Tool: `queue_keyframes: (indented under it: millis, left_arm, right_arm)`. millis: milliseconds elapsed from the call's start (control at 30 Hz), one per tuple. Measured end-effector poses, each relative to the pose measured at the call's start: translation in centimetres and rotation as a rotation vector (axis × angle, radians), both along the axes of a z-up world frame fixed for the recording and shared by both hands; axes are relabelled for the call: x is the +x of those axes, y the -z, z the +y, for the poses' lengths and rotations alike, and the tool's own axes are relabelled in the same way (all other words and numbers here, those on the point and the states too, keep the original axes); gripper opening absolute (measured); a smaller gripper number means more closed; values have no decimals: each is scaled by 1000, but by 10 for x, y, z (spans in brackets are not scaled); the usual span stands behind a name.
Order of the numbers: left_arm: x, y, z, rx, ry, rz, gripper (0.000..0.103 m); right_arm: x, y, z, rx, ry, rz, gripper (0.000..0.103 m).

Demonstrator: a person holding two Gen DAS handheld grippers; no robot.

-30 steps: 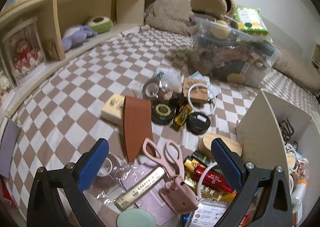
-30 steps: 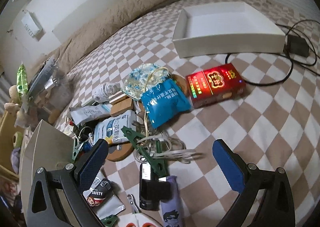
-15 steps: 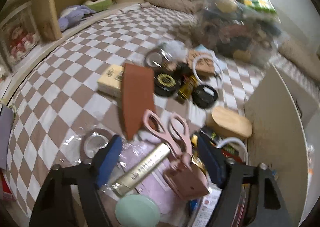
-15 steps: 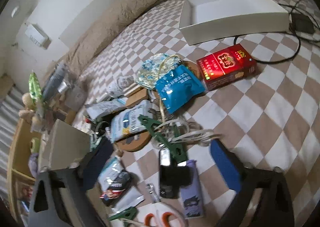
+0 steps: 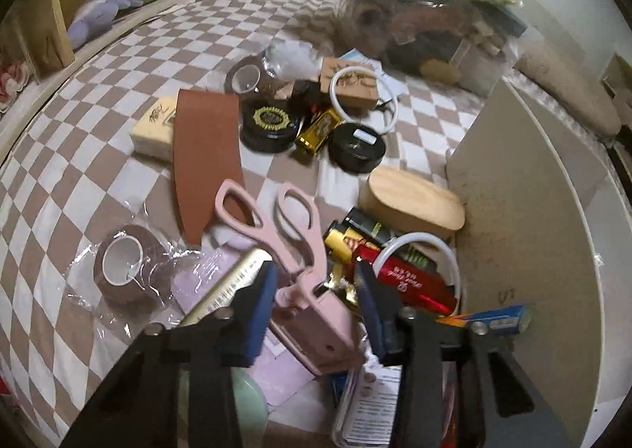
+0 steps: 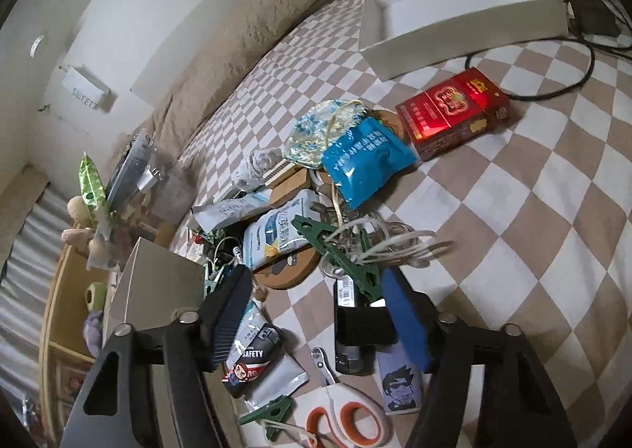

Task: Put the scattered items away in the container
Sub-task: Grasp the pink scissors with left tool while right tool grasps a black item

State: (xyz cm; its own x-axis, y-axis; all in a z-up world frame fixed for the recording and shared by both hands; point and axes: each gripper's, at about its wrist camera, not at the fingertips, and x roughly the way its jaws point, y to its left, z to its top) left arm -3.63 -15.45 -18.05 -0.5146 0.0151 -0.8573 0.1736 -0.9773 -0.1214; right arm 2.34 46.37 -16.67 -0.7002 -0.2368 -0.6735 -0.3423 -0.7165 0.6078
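Note:
Pink scissors [image 5: 300,250] in a pink sheath lie on the checked bedspread in a heap of small items. My left gripper [image 5: 316,302] straddles the sheath and its jaws are closing; the blue pads [image 5: 260,302] stand close on either side, with a thin gap still showing on the right. The beige container [image 5: 533,250] stands just to the right. My right gripper [image 6: 316,313] is also closing above a black device [image 6: 351,325] and a "SAFETY" packet [image 6: 252,353], gripping nothing. The container's wall [image 6: 154,282] is at its left.
Near the left gripper lie a brown tape roll [image 5: 126,262], a brown leather piece [image 5: 205,164], an oval wooden box [image 5: 414,207] and black tins. In the right wrist view: green peg [image 6: 335,254], cables, blue packet [image 6: 363,164], red box [image 6: 454,112], orange scissors [image 6: 343,420], white tray [image 6: 462,6].
The left gripper came down onto the pink scissors and its jaws narrowed around the sheath. The right jaws narrowed too, with little movement over the pile.

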Motion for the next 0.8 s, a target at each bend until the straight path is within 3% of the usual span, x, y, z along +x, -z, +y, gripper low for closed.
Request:
queue_keyframes:
  millis: [100,400,700,800]
  left_arm:
    - [0,1,-1,8,-4,-6,38]
    - [-1,3,7,-61,19,-30,38]
    - [0,2,1,-10,9,-14,36]
    - [2,-1,-2,14,-2,4,32]
  right_arm:
    - [0,5,1,2,8,-29,49]
    - [-6,28,-1,30,2,-173,48]
    - [-5,28,-3,19,-16,-145,33]
    - [-4,25,-3,2,-21,-123,33]
